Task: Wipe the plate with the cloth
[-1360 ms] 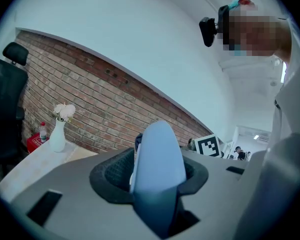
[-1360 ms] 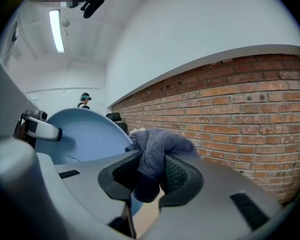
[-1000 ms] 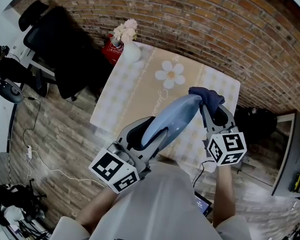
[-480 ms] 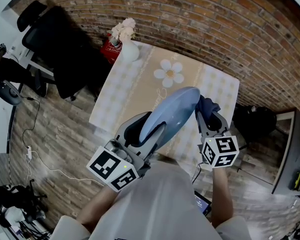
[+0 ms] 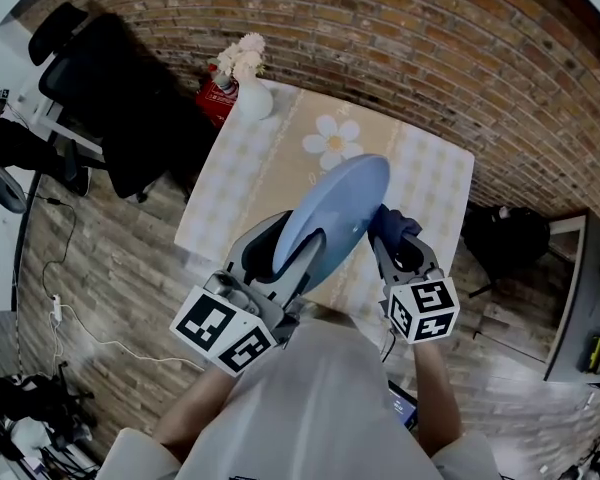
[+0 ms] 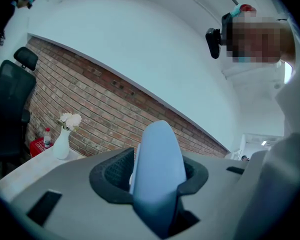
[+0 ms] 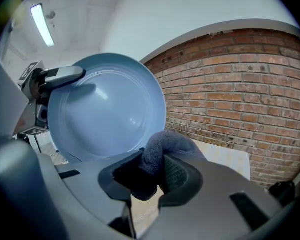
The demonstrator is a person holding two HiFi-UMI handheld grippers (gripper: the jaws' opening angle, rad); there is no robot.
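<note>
A pale blue plate [image 5: 332,213] is held up on edge above the table, and my left gripper [image 5: 292,256] is shut on its near rim. In the left gripper view the plate [image 6: 157,169] stands edge-on between the jaws. The right gripper view shows its hollow face [image 7: 102,109] turned toward that gripper. My right gripper [image 5: 398,253] is shut on a dark blue cloth [image 5: 388,224], which sits beside the plate's lower right rim. The cloth [image 7: 157,156] bulges out between the right jaws, just below the plate's face.
Below lies a table with a checked beige cloth and a daisy print [image 5: 332,140]. A white vase of flowers [image 5: 248,96] stands at its far left corner, with a red object [image 5: 216,92] beside it. A black office chair [image 5: 110,98] stands left, and a brick wall [image 5: 400,38] runs behind.
Both grippers have drawn back toward me. The plate has turned more face-on to the head view. The cloth has slid from the plate's far rim down to its lower right side.
</note>
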